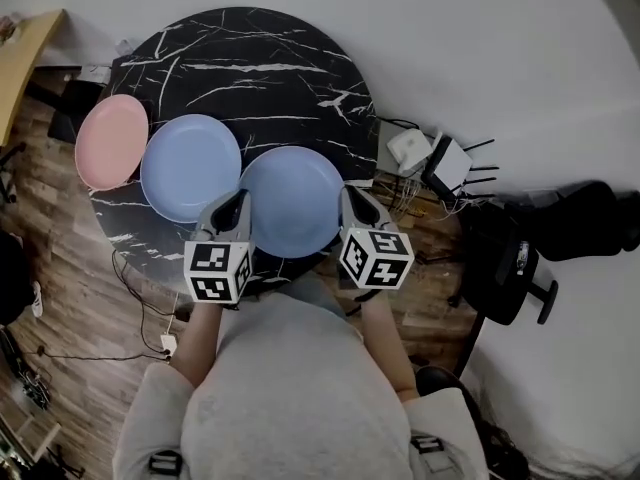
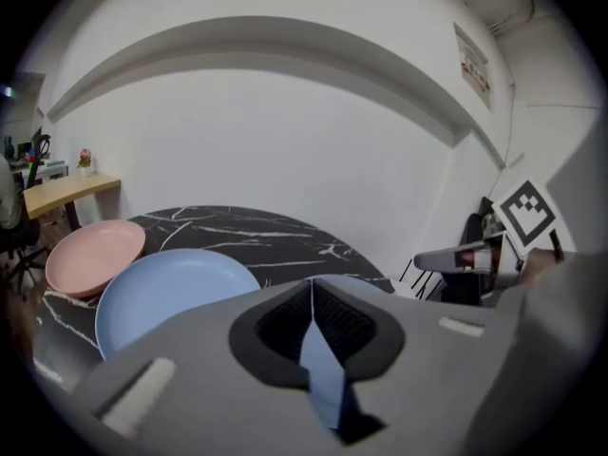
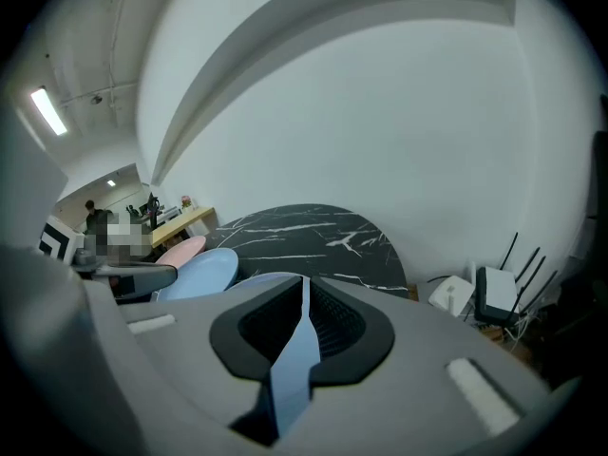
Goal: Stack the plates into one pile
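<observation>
Now we hold both tongs pinched shut, gripping nothing. Our left gripper [image 1: 236, 200] and right gripper [image 1: 351, 196] flank one blue plate [image 1: 292, 203].

- Near blue plate [image 1: 290, 200]: in both gripper views it lies mostly behind the gripper bodies, and only slivers show.
- Table [image 1: 250, 58]: the near rim is hidden under the left gripper [image 1: 234, 204], the right gripper [image 1: 354, 198] and the person's torso [image 1: 300, 388].
- Pink plate [image 1: 105, 140]: whether it touches or overlaps the middle blue plate [image 1: 190, 166] cannot be told.
- Wall sign [image 2: 472, 60]: the print is too small to read.
- Wooden desk [image 1: 25, 53]: cut off by the head view's left edge.
</observation>
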A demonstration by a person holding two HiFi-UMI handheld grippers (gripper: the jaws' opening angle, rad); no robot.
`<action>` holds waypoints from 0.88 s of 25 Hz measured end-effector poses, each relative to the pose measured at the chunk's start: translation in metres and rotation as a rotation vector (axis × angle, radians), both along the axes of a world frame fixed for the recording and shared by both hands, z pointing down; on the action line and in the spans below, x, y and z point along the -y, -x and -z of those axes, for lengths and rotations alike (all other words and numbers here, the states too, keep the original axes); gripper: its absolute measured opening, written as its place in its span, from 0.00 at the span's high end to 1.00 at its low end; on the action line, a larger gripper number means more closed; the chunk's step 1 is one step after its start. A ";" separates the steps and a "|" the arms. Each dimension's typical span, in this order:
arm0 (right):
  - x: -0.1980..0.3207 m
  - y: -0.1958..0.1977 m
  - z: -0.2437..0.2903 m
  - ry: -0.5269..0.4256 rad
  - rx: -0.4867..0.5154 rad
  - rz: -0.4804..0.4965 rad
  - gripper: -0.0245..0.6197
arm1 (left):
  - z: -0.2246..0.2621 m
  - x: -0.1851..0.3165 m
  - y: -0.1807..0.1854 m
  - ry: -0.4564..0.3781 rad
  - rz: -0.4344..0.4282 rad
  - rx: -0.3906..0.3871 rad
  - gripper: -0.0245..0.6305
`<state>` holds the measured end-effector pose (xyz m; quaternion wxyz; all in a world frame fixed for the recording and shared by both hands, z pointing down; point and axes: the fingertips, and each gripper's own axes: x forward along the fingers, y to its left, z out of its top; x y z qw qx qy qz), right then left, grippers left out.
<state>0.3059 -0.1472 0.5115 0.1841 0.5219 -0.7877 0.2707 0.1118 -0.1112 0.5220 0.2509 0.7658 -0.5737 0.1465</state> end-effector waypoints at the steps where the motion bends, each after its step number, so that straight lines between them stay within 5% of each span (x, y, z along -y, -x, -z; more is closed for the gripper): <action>1: 0.000 -0.003 -0.008 0.022 -0.002 -0.003 0.95 | -0.010 -0.003 0.000 0.030 0.012 -0.002 0.87; 6: 0.001 -0.019 -0.040 0.112 -0.006 -0.022 0.92 | -0.049 -0.016 0.000 0.161 0.074 -0.041 0.86; 8: 0.001 -0.024 -0.052 0.142 -0.008 -0.023 0.88 | -0.061 -0.020 0.006 0.203 0.121 -0.035 0.70; 22: -0.008 -0.026 -0.114 0.299 -0.019 0.003 0.76 | -0.122 -0.054 0.001 0.406 0.208 -0.085 0.60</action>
